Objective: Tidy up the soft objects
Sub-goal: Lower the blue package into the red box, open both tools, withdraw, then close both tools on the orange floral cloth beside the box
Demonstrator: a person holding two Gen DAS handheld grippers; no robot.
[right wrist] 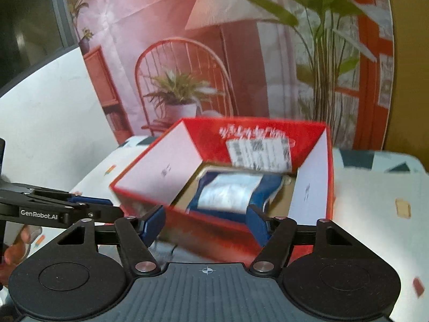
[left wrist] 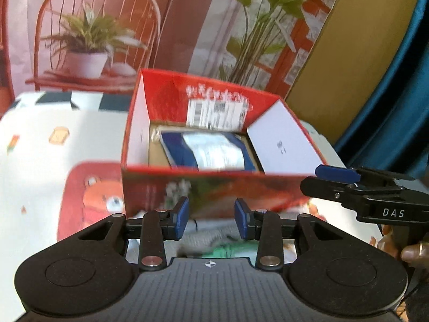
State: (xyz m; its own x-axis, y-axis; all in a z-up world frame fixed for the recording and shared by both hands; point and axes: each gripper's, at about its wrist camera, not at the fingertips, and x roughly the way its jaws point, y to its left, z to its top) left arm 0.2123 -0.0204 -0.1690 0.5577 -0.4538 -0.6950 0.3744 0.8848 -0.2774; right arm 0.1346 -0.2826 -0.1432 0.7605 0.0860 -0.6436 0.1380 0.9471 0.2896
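A red cardboard box (left wrist: 187,170) stands open on the table, with a blue and white packet (left wrist: 209,153) lying flat on its floor. My left gripper (left wrist: 211,218) hovers just before the box's near wall, its blue pads apart and nothing pinched between them. Below it lies a grey and green soft cloth (left wrist: 214,241). The right gripper (left wrist: 319,178) comes in from the right beside the box. In the right wrist view the right gripper (right wrist: 205,222) is open over the box's (right wrist: 139,190) near corner, the packet (right wrist: 230,193) lies beyond it, and the left gripper (right wrist: 107,205) is at the left.
A white tablecloth (left wrist: 40,166) with cartoon prints covers the table. Behind the box hangs a printed backdrop (left wrist: 107,26) of a chair and plants. A yellow board (left wrist: 348,53) and a blue curtain (left wrist: 396,107) stand at the right. A person's hand (left wrist: 413,252) grips the right handle.
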